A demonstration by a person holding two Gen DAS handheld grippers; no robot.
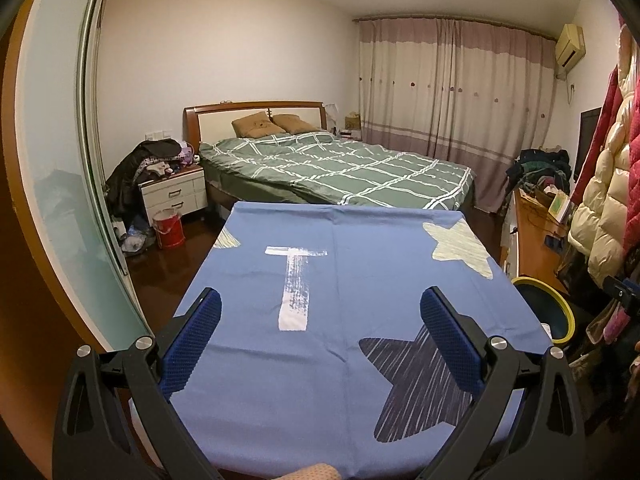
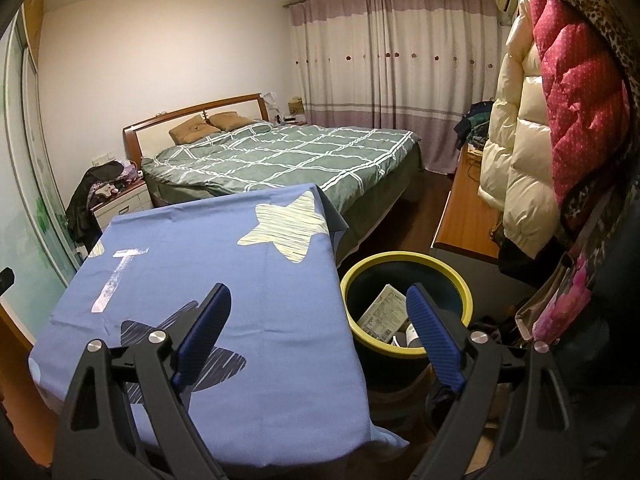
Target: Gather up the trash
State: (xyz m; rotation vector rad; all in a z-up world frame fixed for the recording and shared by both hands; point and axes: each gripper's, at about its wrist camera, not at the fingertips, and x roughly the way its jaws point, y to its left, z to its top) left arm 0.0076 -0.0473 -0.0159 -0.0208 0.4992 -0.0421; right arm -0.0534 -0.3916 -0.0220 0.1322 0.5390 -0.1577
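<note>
So the trash that's visible is already sitting in the bin (image 2: 404, 308), the dark one with the yellow rim on the floor just off the right edge of the bench (image 2: 224, 280): a white printed packet or carton (image 2: 382, 314) leaning against the inside wall, plus something round and dark with a white label next to it that I can't make out. The packet looks light and a bit crushable, probably thin card or foil, so I'd guess you'd pinch it by the upper edge that sticks up rather than squeeze the flat faces; the round thing would likely be slicker and heavier. The bench itself is covered by a blue cloth with stars and a white T mark and I see no loose rubbish on it, so the job looks close to done from here. The right gripper (image 2: 320, 332) hangs above the bench edge and bin with its fingers spread wide and nothing between them; same for the left gripper (image 1: 320, 340) over the near part of the cloth, fingers apart and empty. Around it: a bed (image 1: 340, 168) with a green checked cover at the far end, a nightstand (image 1: 174, 196) piled with clothes far left with a red bucket (image 1: 170, 228) by it, and puffy coats (image 2: 552, 112) hanging close on the right, crowding the space over the bin.
</note>
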